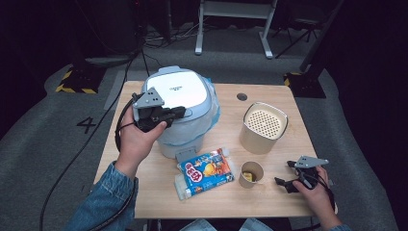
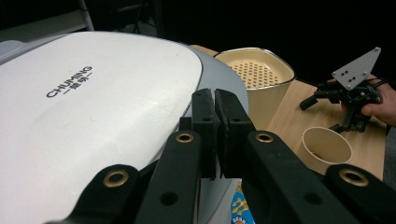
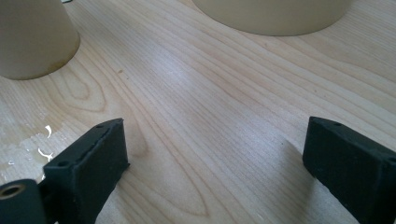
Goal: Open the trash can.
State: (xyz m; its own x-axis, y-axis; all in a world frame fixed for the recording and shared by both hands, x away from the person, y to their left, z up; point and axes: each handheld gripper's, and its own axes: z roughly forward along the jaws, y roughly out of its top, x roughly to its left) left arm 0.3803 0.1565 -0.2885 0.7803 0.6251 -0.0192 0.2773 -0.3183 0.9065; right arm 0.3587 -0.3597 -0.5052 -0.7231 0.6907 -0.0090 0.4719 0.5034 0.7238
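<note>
Your left gripper [image 1: 180, 111] hovers, jaws pressed together and empty, over the front rim of the white appliance lid [image 1: 180, 89] at the table's [image 1: 144, 187] far left. You look set to press or lift it; find the latch first. Your right gripper [image 1: 284, 174] rests wide apart near the right front corner, beside the paper cup [image 1: 251, 174].

Counter [image 1: 144, 187]: light wooden top across the middle of the high view.
Appliance: white-lidded grey plastic cooker [image 1: 182, 91] at upper left of centre, on the counter.
Left claw [image 1: 179, 113]: against the cooker's near left side, at its lid edge.
Basket: cream square perforated container [image 1: 263, 126] right of centre, well apart from the cooker.
Cup: small tan paper cup [image 1: 251, 173] just below the container.
Packet: blue printed snack bag [image 1: 204, 172] left of the cup, below the cooker.
Right claw [image 1: 285, 174]: lower right, near the cup, low over the counter.
</note>
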